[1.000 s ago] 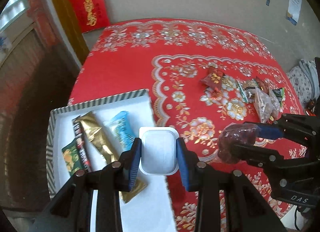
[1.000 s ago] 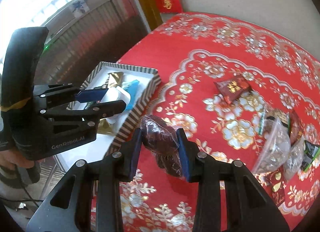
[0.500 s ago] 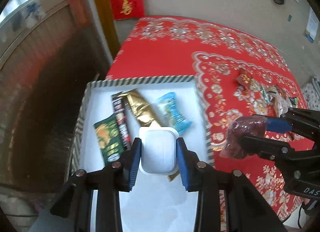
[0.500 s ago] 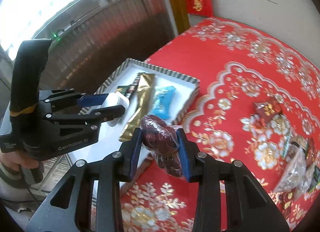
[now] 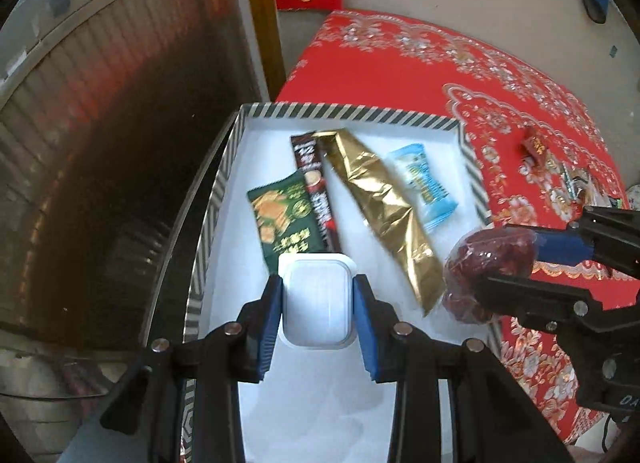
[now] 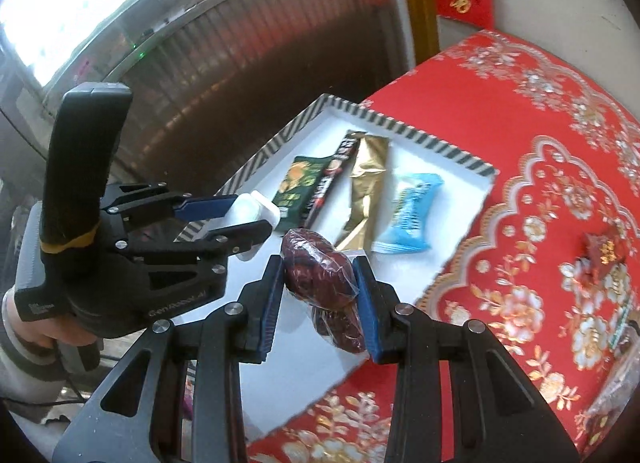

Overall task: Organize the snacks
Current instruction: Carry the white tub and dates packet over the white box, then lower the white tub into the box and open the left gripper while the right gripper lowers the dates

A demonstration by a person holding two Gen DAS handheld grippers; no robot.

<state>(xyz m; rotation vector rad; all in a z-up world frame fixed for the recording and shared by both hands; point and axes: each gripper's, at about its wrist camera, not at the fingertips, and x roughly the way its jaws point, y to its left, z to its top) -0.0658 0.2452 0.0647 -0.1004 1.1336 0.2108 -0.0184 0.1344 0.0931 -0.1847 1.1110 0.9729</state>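
**Both hand-held grippers loaded, over the striped tray**

Left hand-held gripper (image 5: 317, 305): blue pads clamped on the two long sides of a white rounded-rectangle plastic cup (image 5: 317, 301). In the left wrist view the cup sits above the near half of the white shallow tray with a black-and-white striped rim (image 5: 352, 113), at 6 o'clock from the packets lying in it.

Right hand-held gripper (image 6: 320, 299): pads clamped on a clear-wrapped packet of dark red dried dates (image 6: 318, 275). In the right wrist view the packet hangs over the near part of the tray floor; whether it touches the tray I cannot tell. Seen from the left wrist, it lies at 3 o'clock of the cup, over the tray's right edge.

Tray contents, left to right in the left wrist view: dark green flat snack packet (image 5: 284, 219), dark brown stick sachet (image 5: 316, 183) lying partly over it, crumpled gold foil pouch (image 5: 380, 203), light blue wrapped candy (image 5: 424, 183). All lie flat in the far half.

The tray rests on a desk covered by a red cloth with floral print (image 5: 400, 67). At 2 o'clock of the tray, well apart, a red-and-gold wrapped sweet (image 5: 536, 143) lies on the cloth, with more mixed wrappers beyond it, too small to identify.

A person's hand (image 6: 44, 331) grips the left handle in the right wrist view.
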